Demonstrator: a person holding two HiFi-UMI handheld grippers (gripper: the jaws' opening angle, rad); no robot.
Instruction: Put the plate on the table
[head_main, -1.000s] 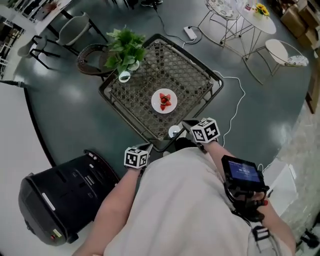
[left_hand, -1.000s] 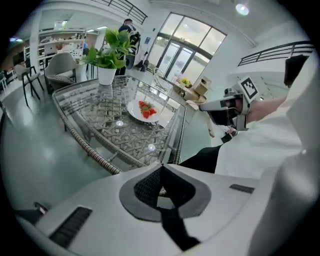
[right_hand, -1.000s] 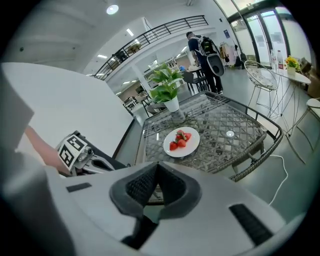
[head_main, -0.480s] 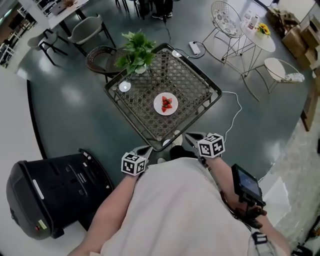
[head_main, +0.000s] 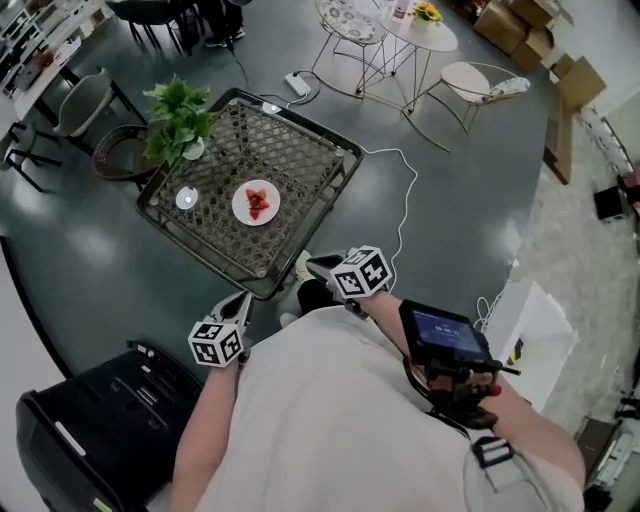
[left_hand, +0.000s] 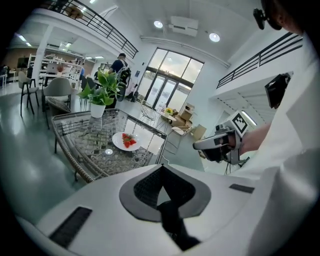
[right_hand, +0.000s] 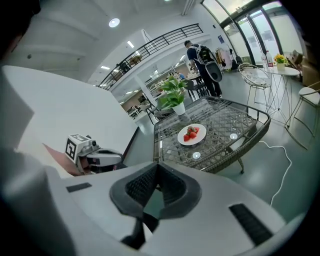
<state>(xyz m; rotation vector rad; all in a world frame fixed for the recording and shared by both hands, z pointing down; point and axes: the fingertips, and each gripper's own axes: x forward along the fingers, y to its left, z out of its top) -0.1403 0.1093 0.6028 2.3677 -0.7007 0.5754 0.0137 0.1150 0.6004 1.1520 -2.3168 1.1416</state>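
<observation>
In the head view the round white plate of red strawberries (head_main: 256, 202) sits on the dark wicker glass-topped table (head_main: 335, 160), well apart from the left hand-held gripper (head_main: 243, 302) and the right hand-held gripper (head_main: 314, 264); the left gripper view shows its jaws pressed together on nothing; the right gripper view shows the same there, the plate ahead on the table.

Plate (head_main: 256, 202) lies on table (head_main: 300, 150), potted plant (head_main: 178, 115) at its far corner

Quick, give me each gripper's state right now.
Left gripper: jaws shut, holding nothing.
Right gripper: jaws shut, holding nothing.
</observation>
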